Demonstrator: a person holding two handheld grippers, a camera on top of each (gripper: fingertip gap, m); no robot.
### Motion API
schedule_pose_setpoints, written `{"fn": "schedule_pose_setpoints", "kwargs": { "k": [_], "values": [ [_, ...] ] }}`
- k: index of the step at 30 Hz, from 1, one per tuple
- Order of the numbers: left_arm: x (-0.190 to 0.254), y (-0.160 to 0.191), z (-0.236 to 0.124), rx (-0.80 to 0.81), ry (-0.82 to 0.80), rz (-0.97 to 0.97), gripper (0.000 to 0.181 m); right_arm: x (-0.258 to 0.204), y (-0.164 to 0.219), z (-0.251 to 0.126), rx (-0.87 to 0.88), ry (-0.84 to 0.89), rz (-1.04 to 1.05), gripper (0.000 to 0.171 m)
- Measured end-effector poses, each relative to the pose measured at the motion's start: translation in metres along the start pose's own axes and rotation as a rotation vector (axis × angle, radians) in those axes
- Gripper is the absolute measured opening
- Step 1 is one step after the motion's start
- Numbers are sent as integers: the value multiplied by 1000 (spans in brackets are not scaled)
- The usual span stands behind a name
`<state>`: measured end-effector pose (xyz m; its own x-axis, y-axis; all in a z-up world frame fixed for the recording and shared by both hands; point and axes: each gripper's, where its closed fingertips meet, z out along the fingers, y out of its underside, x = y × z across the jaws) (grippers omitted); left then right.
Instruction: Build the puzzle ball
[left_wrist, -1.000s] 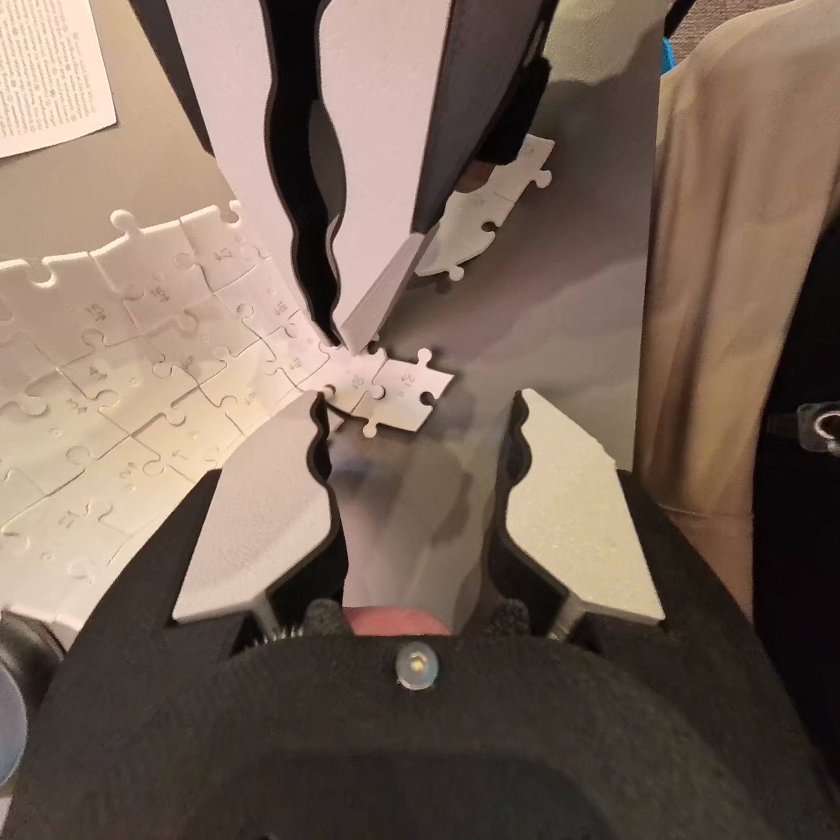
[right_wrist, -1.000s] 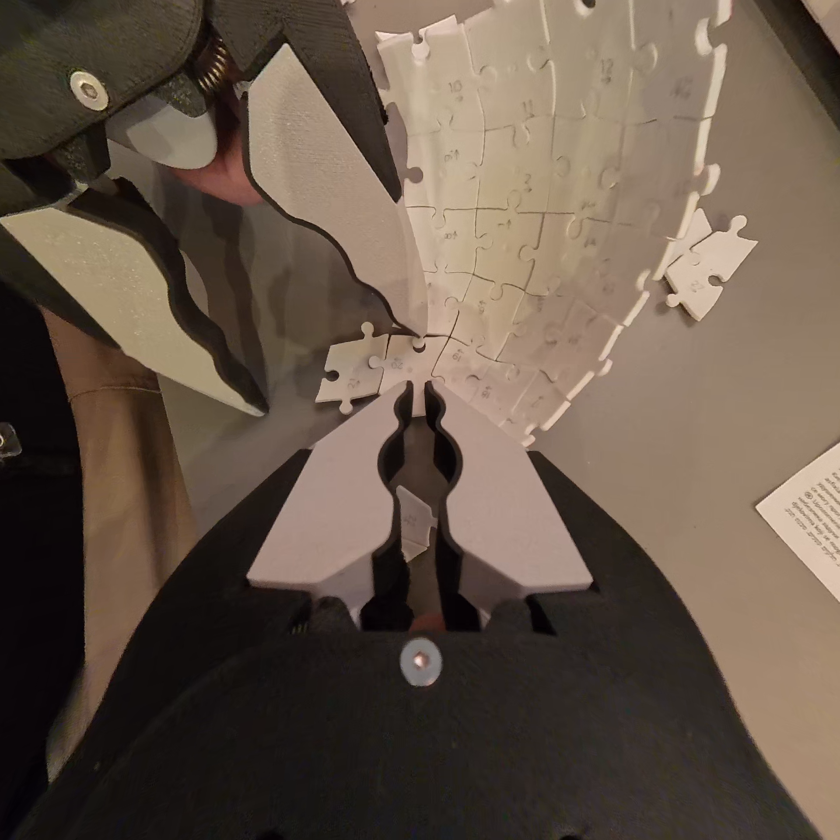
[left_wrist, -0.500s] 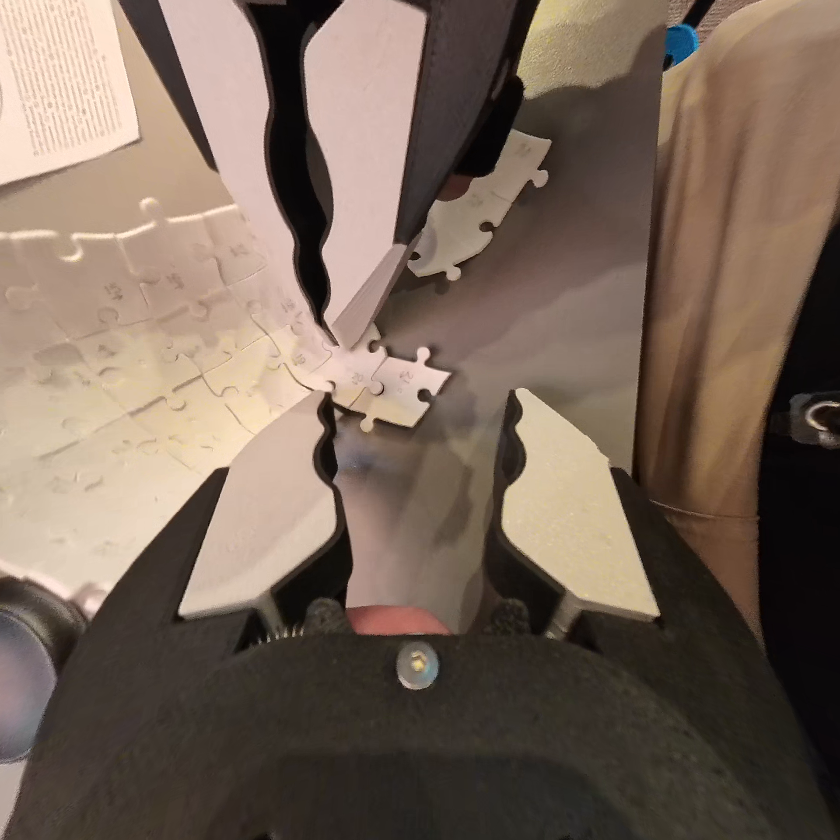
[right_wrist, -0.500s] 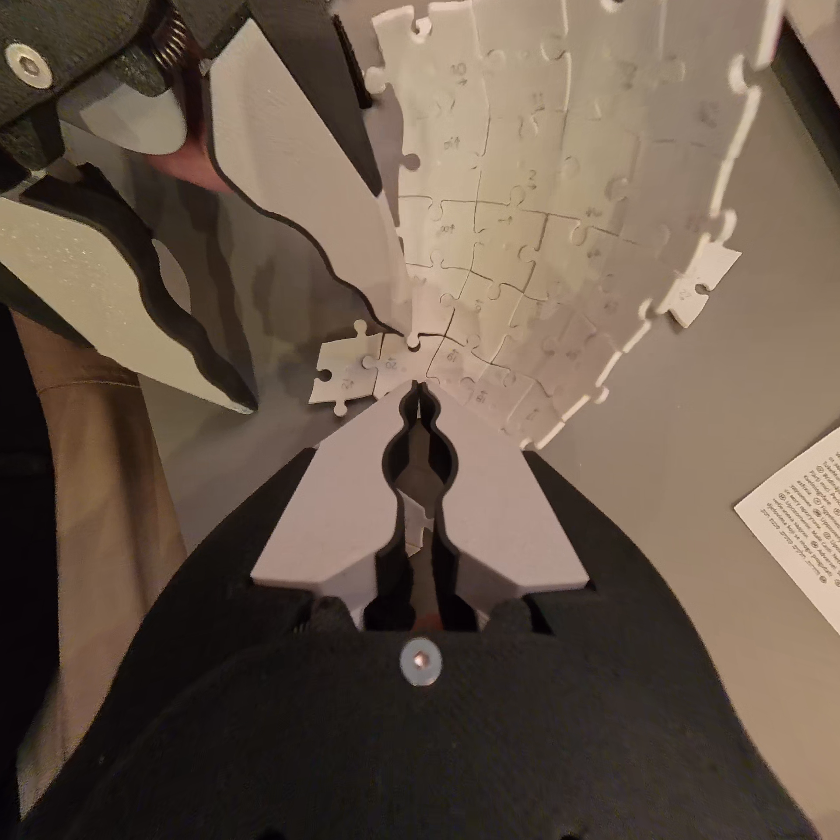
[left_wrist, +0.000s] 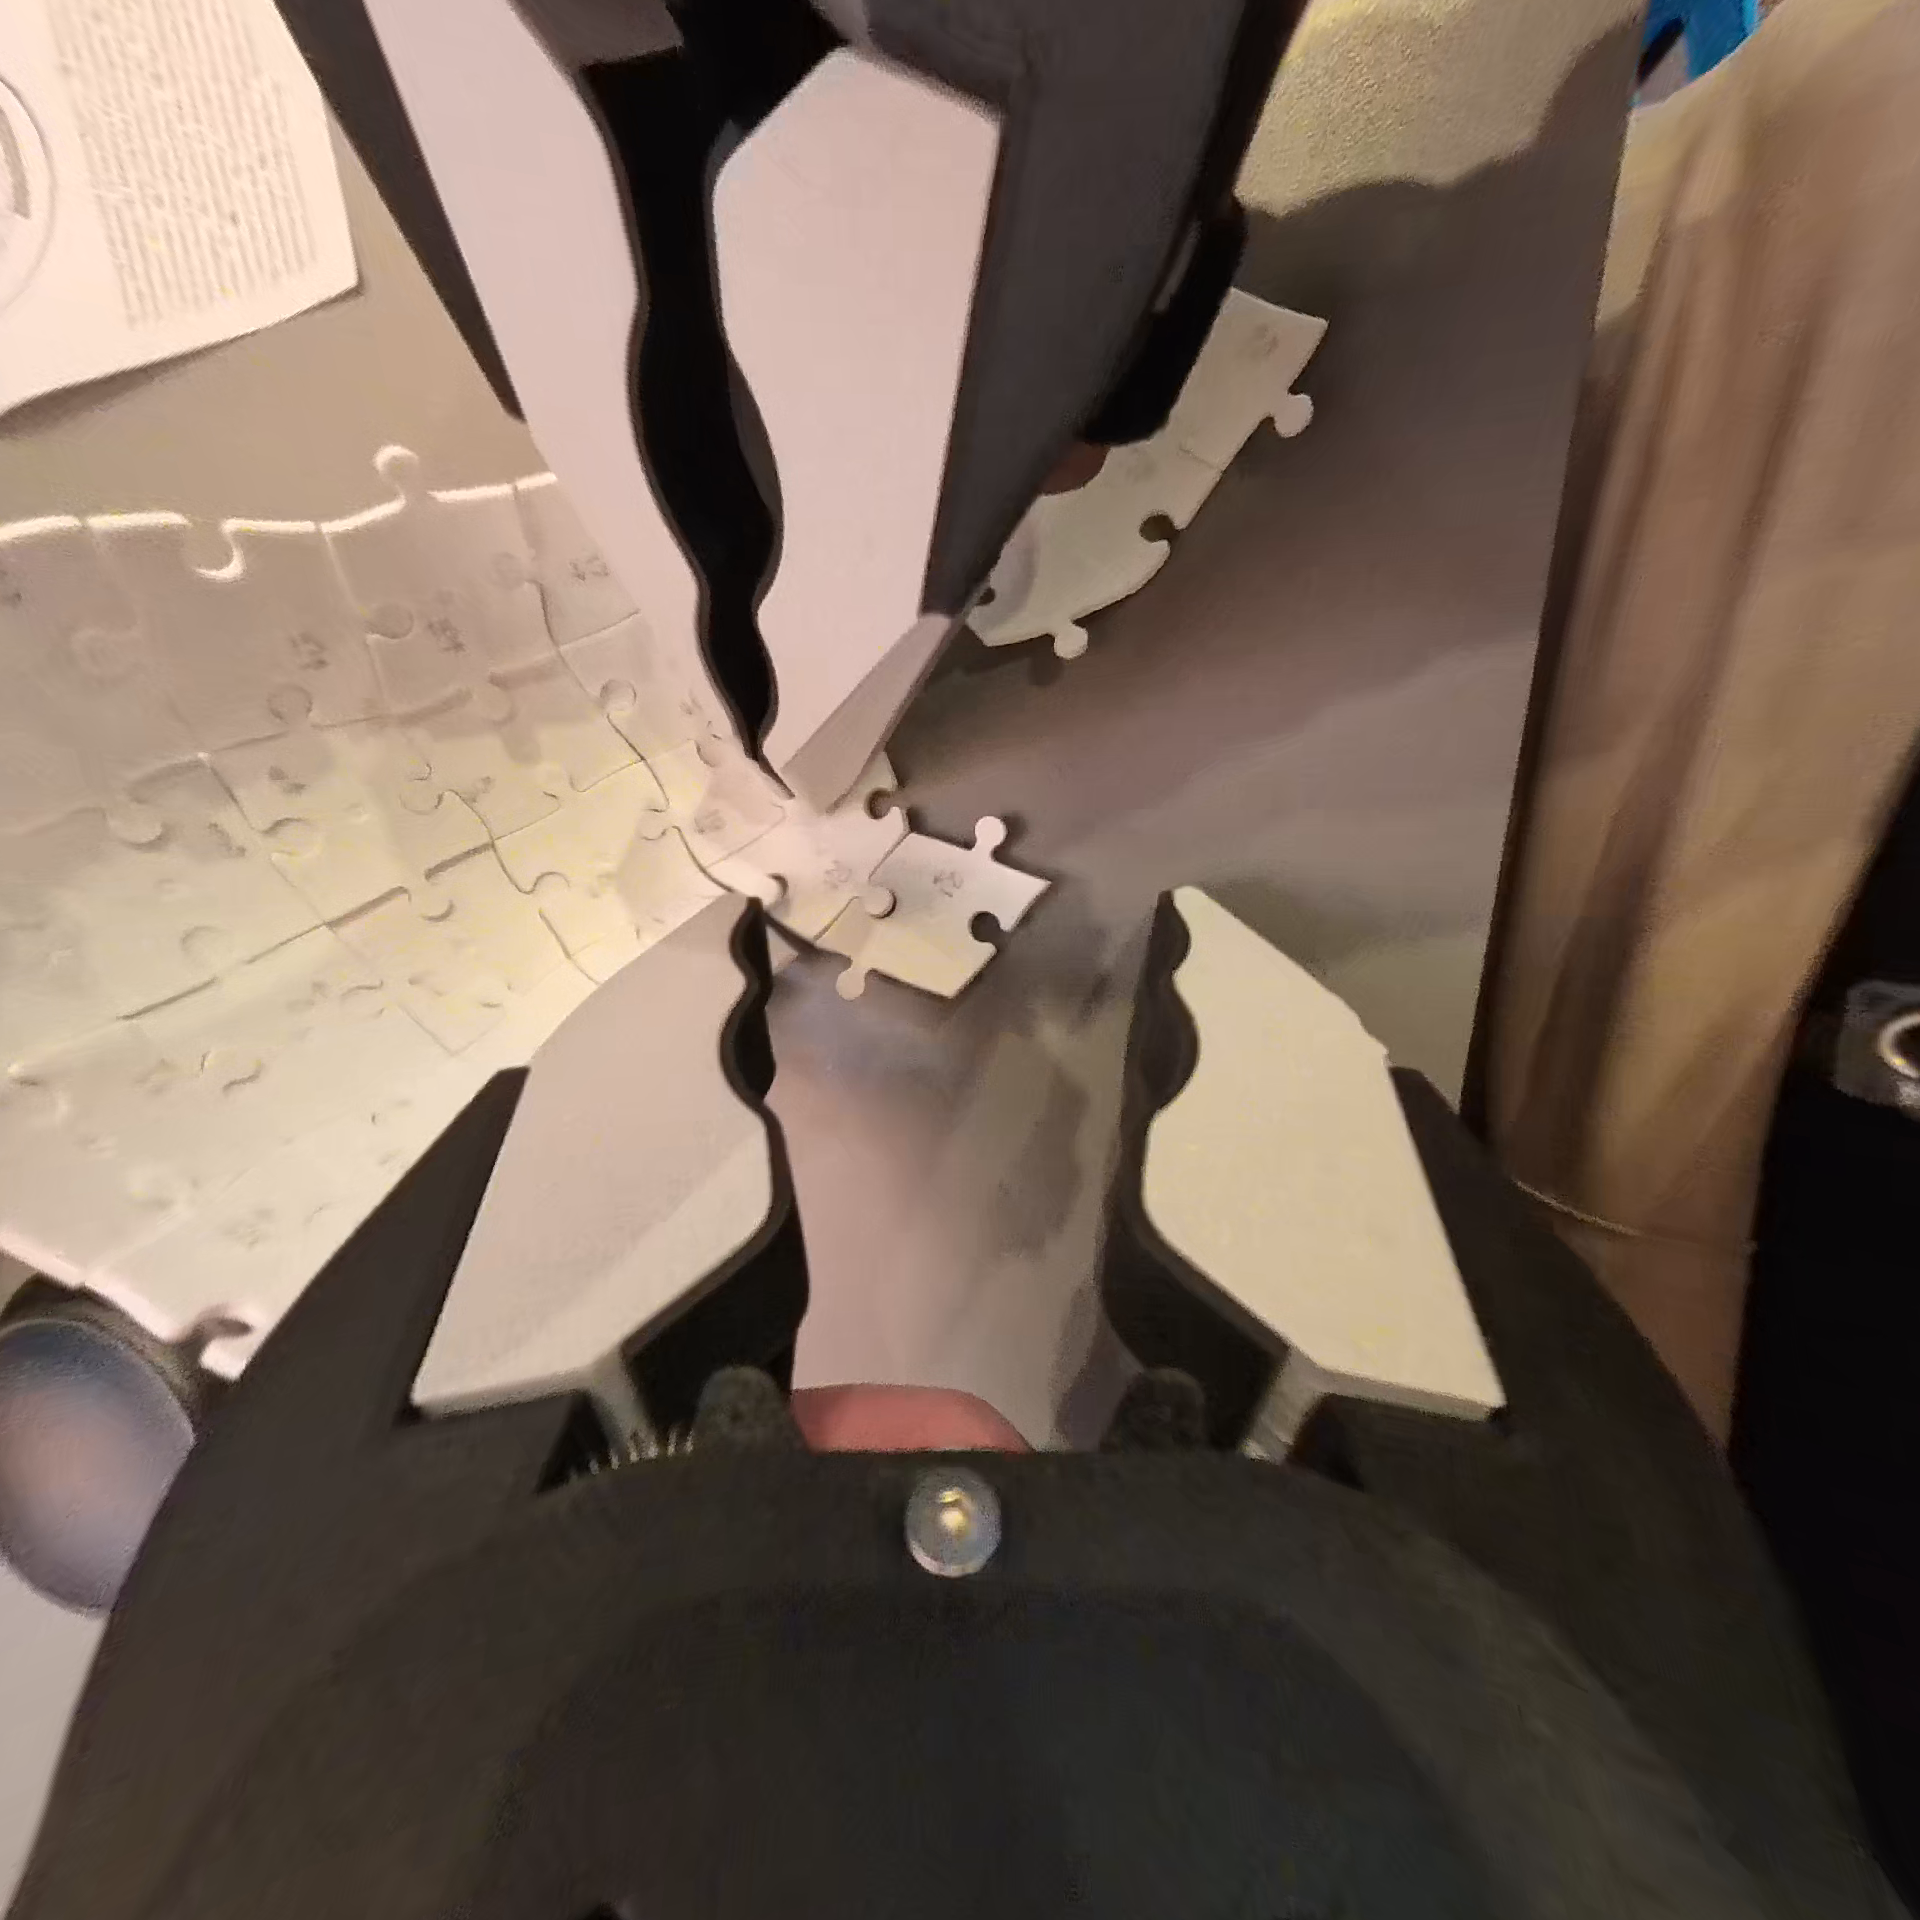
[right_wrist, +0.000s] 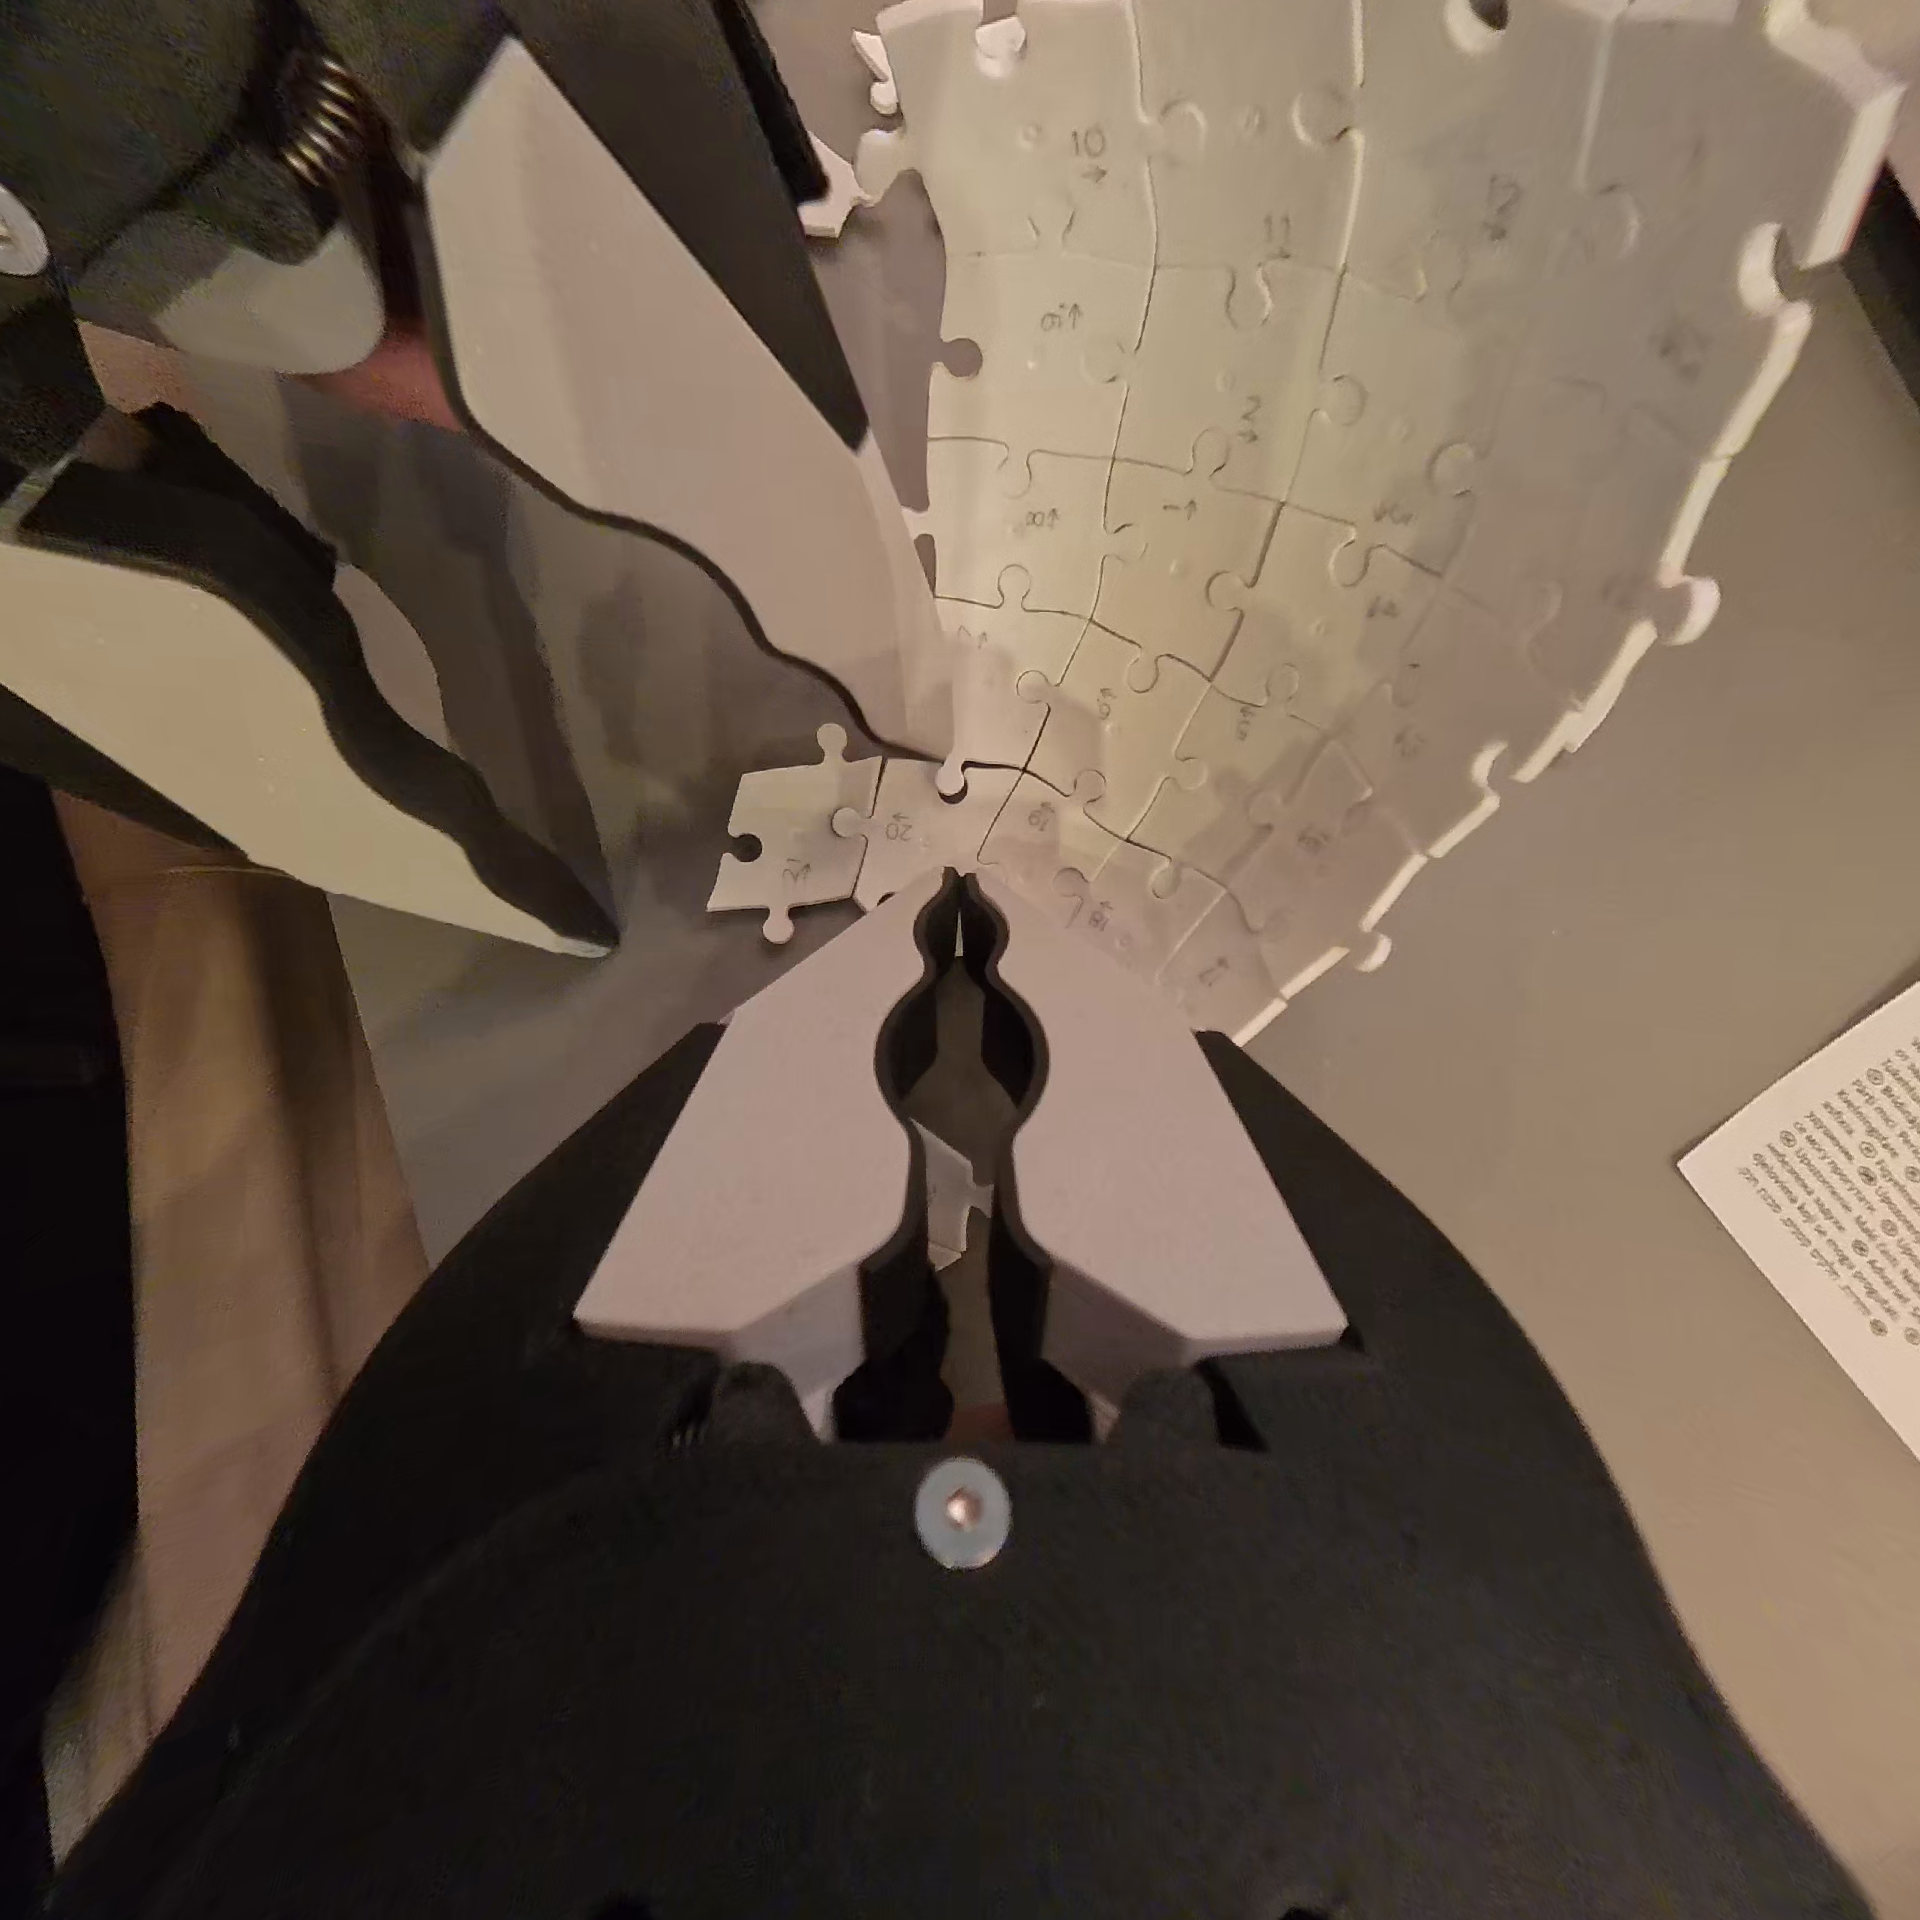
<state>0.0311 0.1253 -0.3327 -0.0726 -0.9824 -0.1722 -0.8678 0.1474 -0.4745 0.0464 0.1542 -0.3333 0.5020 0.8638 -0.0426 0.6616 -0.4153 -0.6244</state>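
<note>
In the right wrist view, the left gripper (right_wrist: 764, 842) hangs open at the left, one tip touching the shell (right_wrist: 1299, 499) by the end piece (right_wrist: 795, 847). The right gripper (right_wrist: 958, 883), pinched on the shell's edge, is nearer; the shell fans away rightward over the table (right_wrist: 1558, 1039).

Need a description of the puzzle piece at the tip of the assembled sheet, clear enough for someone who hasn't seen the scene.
Start at the big curved sheet of joined white puzzle pieces on the grey table. Follow it down to its narrow end, where the shut right gripper pinches its edge. The end piece is the last one there, toward the open left gripper; unlike its neighbours, three of its sides are free.
</note>
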Motion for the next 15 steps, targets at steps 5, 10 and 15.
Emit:
{"fn": "schedule_pose_setpoints", "kwargs": {
  "k": [5,10,15],
  "values": [
    [-1,3,2,-62,48,-34,67,0,0,0,0,-1,6,0],
    [-2,2,4,-61,76,-57,69,-1,-1,0,2,-12,11,0],
    [-2,2,4,-57,77,-53,68,-1,-1,0,7,-20,23,0]
  ]
}}
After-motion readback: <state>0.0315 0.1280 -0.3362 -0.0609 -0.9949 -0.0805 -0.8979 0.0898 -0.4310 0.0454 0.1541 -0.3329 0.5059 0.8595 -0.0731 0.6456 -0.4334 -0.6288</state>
